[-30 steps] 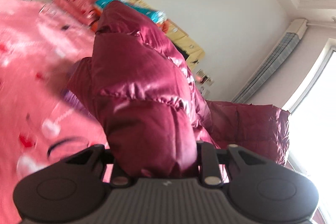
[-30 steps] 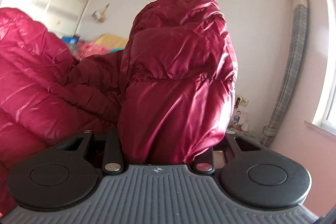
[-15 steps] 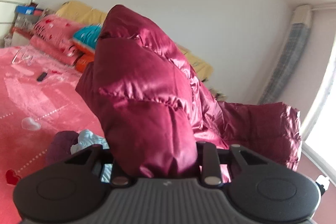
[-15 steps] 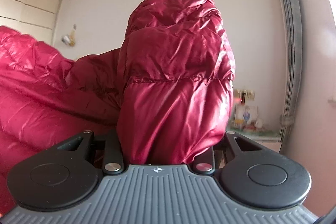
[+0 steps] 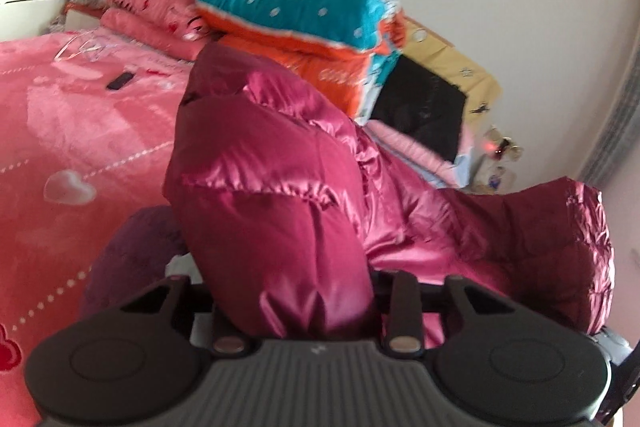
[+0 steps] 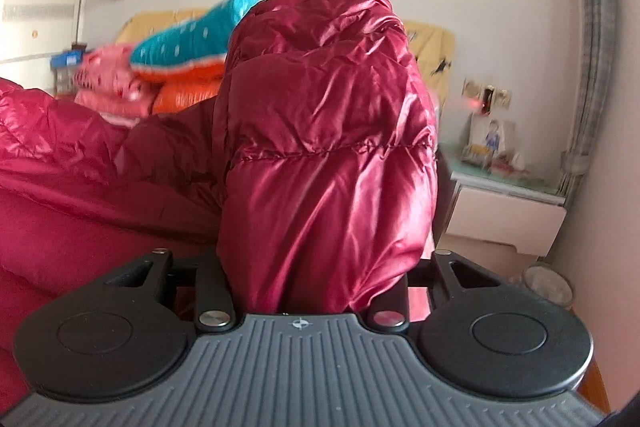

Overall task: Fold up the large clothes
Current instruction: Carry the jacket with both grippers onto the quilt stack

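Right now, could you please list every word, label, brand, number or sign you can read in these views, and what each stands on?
Nothing reads for certain.
Orange quilt: pale lettering along its folded edge, too blurred to read.
Pink bedspread: white script that may say "Love", too blurred to be sure.
Left gripper and right gripper: one small logo mark on each body, no words.
Burgundy down jacket: no label visible.
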Demonstrator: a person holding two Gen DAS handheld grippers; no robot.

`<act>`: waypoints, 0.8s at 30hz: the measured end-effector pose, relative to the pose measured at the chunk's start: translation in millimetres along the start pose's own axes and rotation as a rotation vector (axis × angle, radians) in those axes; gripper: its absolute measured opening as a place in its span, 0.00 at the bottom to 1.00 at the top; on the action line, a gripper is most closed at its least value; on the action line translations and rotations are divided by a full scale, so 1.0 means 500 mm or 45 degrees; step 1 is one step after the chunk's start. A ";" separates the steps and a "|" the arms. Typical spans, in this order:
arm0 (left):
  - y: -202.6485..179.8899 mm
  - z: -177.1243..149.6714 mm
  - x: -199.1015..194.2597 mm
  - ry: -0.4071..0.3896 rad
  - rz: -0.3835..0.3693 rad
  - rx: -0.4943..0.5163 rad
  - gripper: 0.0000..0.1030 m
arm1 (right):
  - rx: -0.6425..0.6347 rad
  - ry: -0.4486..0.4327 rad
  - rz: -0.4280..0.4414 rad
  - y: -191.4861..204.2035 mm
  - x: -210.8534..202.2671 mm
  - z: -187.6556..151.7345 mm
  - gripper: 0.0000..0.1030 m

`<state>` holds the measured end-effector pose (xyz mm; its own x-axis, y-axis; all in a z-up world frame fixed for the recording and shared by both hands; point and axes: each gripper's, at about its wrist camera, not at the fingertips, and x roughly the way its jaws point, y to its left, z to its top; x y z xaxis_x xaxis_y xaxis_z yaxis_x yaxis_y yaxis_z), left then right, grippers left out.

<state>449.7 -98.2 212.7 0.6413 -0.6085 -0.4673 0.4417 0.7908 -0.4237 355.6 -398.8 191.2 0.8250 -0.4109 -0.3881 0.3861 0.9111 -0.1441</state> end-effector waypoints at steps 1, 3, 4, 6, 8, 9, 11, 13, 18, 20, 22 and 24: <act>0.013 -0.006 0.008 0.008 0.013 -0.011 0.41 | -0.005 0.019 -0.004 0.003 0.017 -0.001 0.65; 0.024 -0.019 0.006 0.009 0.025 -0.032 0.53 | -0.012 0.047 -0.014 0.036 0.009 -0.003 0.77; 0.033 -0.023 0.004 0.002 0.038 -0.031 0.57 | -0.021 0.056 -0.036 0.048 0.016 0.004 0.90; 0.040 -0.023 0.006 -0.006 0.065 -0.017 0.69 | -0.011 0.083 -0.047 0.074 0.021 0.034 0.99; 0.045 -0.025 0.002 -0.011 0.096 0.004 0.80 | 0.030 0.106 -0.060 0.070 -0.001 0.056 1.00; 0.047 -0.024 0.000 -0.021 0.127 0.016 0.89 | 0.052 0.110 -0.073 0.042 -0.042 0.047 1.00; 0.046 -0.027 -0.016 -0.054 0.196 0.054 0.96 | 0.096 0.126 -0.077 0.008 -0.080 0.043 1.00; 0.053 -0.023 -0.033 -0.065 0.227 0.062 0.96 | 0.126 0.138 -0.079 0.011 -0.076 0.042 1.00; 0.051 -0.026 -0.094 -0.126 0.286 0.107 0.96 | 0.311 0.139 -0.075 -0.030 -0.104 0.023 1.00; 0.048 -0.032 -0.117 -0.139 0.279 0.117 0.96 | 0.398 0.141 -0.083 -0.059 -0.104 0.023 1.00; 0.042 -0.045 -0.144 -0.154 0.269 0.142 0.97 | 0.432 0.102 -0.116 -0.072 -0.124 0.029 1.00; 0.039 -0.064 -0.167 -0.162 0.249 0.154 0.98 | 0.424 0.048 -0.151 -0.094 -0.151 0.031 1.00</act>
<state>384.5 -34.2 218.6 0.7925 -0.4360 -0.4266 0.3683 0.8995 -0.2350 281.9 -410.9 241.4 0.7528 -0.5063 -0.4207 0.5968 0.7946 0.1117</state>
